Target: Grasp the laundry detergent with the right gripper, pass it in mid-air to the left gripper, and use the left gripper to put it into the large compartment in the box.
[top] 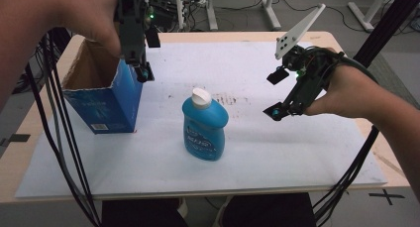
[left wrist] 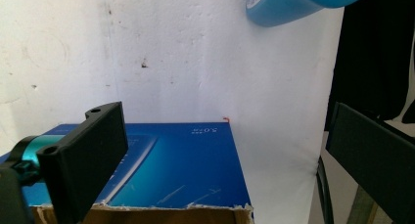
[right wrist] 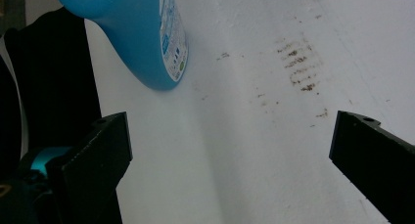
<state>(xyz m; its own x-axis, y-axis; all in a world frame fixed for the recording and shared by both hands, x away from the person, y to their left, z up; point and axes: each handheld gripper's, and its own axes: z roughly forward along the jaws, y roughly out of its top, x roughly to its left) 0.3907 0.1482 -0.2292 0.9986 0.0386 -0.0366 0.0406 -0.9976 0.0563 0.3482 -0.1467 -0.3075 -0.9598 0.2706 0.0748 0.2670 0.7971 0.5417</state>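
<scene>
A blue bottle (top: 204, 125) with a white cap stands upright at the middle of the white sheet (top: 277, 157). To its left stands a blue cardboard box (top: 101, 100) with its top open. My left gripper (top: 148, 56) hovers over the box's right rim, open and holding nothing. In the left gripper view its jaws straddle the box's blue side (left wrist: 186, 170), with the bottle (left wrist: 293, 4) at the top edge. My right gripper (top: 275, 94) hangs open to the right of the bottle, apart from it. In the right gripper view the bottle (right wrist: 142, 33) lies beyond the left jaw.
The white sheet covers a wooden table (top: 15, 152). Brown stains (right wrist: 298, 62) mark the sheet behind the bottle. Black cables (top: 59, 152) trail off the front left and front right. A black cross (top: 386, 196) marks the table's front right corner.
</scene>
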